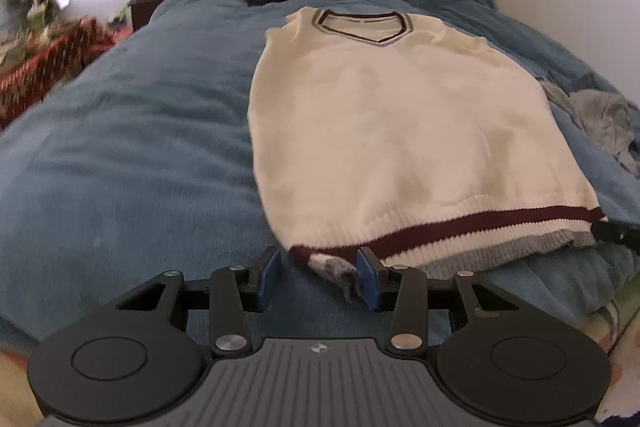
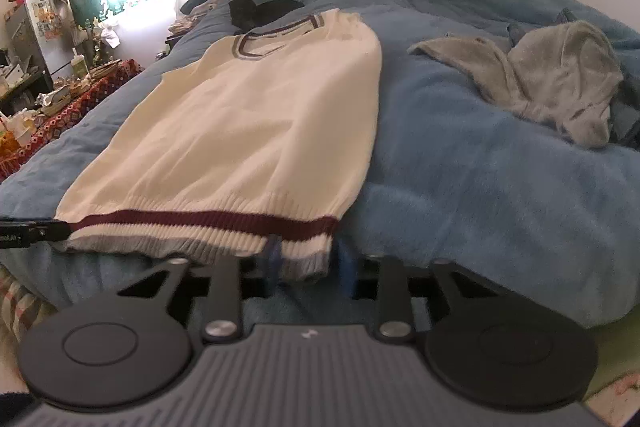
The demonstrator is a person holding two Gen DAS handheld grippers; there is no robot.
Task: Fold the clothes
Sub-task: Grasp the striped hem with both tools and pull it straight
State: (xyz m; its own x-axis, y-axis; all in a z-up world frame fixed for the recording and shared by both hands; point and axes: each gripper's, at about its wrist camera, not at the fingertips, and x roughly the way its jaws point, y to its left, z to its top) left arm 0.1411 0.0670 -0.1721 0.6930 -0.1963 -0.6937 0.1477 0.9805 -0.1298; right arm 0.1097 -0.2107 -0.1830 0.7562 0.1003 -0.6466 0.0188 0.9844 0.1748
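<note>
Across the bed's blue blanket [image 1: 120,147] a cream knitted vest [image 1: 392,115] lies flat, collar far, striped hem near. Beside it sits a crumpled grey garment [image 2: 560,79]. At the hem's corners, the left tool [image 1: 318,277] stands part open, the corner between its pads, touching one, ungripped; the right tool [image 2: 308,263] brackets its corner, grip unclear through blur. Closing on a shallow bite could let one corner slip, skewing the fold.
</note>
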